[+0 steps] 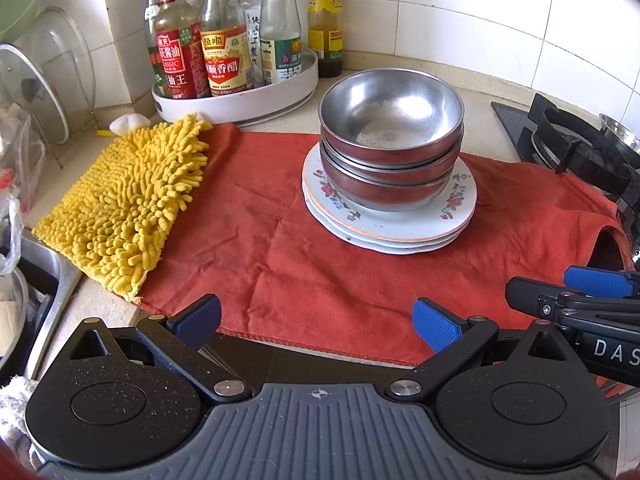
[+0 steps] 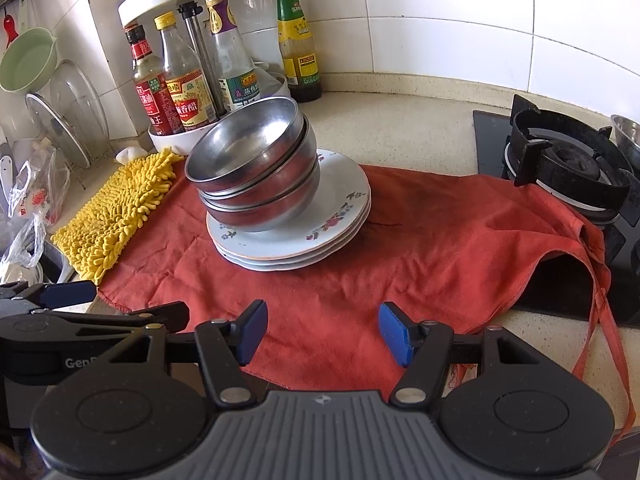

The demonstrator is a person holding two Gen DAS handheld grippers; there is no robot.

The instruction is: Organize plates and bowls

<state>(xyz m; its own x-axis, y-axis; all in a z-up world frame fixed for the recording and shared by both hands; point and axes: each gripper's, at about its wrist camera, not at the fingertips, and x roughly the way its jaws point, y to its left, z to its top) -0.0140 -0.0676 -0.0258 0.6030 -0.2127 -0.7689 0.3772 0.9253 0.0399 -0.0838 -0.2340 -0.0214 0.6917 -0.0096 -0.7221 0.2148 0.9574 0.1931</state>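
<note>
Three nested steel bowls [image 1: 390,136] [image 2: 256,168] stand on a stack of white floral plates [image 1: 400,228] [image 2: 320,232] on a red cloth [image 1: 280,248] [image 2: 420,240]. My left gripper [image 1: 318,326] is open and empty, near the cloth's front edge, well short of the stack. My right gripper [image 2: 323,334] is open and empty, over the front of the cloth, to the right of the left one. The right gripper also shows at the right edge of the left wrist view [image 1: 584,292], and the left gripper at the left edge of the right wrist view [image 2: 60,300].
A yellow chenille mitt [image 1: 128,204] [image 2: 116,208] lies left of the stack. A white turntable with sauce bottles [image 1: 236,92] [image 2: 192,92] stands behind. A gas stove [image 1: 576,152] [image 2: 568,172] is at the right. Pot lids [image 1: 36,92] and a sink [image 1: 40,280] are at the left.
</note>
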